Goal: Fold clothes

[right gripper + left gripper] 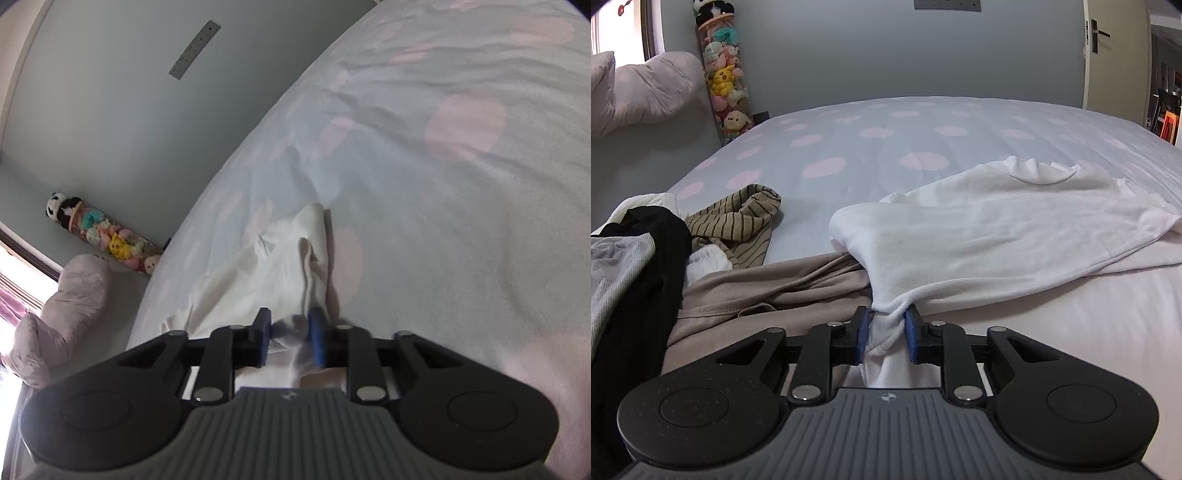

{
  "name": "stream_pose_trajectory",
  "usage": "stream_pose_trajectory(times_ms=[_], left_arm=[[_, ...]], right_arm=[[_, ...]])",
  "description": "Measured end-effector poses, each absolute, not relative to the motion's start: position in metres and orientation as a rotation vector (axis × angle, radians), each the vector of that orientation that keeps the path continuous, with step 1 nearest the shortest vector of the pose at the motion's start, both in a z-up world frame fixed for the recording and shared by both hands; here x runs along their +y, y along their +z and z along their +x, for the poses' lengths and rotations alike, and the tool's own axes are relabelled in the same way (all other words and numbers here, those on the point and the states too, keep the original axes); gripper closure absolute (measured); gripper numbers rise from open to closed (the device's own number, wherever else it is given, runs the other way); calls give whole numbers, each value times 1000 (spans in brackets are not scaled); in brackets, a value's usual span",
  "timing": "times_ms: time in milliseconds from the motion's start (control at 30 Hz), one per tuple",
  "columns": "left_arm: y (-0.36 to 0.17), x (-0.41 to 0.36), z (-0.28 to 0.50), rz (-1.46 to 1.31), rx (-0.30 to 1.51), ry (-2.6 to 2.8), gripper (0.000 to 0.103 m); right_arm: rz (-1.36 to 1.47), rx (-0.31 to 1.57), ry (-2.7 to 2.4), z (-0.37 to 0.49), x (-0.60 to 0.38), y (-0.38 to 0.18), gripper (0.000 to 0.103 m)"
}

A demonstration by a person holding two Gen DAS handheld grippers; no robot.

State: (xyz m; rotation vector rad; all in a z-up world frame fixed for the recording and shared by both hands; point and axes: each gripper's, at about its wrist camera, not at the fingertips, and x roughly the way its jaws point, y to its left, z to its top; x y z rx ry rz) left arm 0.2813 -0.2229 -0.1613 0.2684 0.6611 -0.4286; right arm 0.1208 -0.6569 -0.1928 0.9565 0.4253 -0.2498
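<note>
On the spotted bedsheet (871, 173), a white top (997, 229) is spread out, its near edge bunched and pinched between the narrowed blue pads (911, 334) of the left gripper (886, 332). Another part of the white top (258, 280) is clamped in the right gripper (290, 334), whose jaws are likewise drawn close. Beside the top, a beige garment (757, 291), a striped garment (738, 218) and a black one (639, 280) are heaped.

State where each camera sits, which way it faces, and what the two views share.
Left wrist: on the left gripper, facing across the bed toward the wall; its blue pads pinch the white shirt.
Right wrist: on the right gripper, rolled, facing along the bed; its pads pinch white cloth too.
Shared: shirt, bed, plush toy tube.
</note>
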Motion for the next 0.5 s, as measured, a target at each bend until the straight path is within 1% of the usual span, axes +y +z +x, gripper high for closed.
stream_pose_trajectory(times_ms=[133, 167, 200, 333, 433, 500], left_arm=[[-150, -220, 275, 220, 603, -437, 92], [-145, -218, 274, 201, 589, -435, 96], [-142, -214, 274, 177, 584, -434, 96], [-141, -197, 282, 101, 627, -400, 97], [-151, -191, 289, 70, 687, -402, 97], [-155, -197, 287, 117, 689, -400, 97]], right_arm=[[869, 361, -256, 112, -648, -171, 85], [842, 340, -248, 111, -645, -163, 86], [805, 322, -244, 109, -640, -155, 88], [685, 378, -275, 110, -631, -147, 88], [758, 453, -288, 110, -636, -163, 90], [780, 479, -309, 111, -638, -172, 91]])
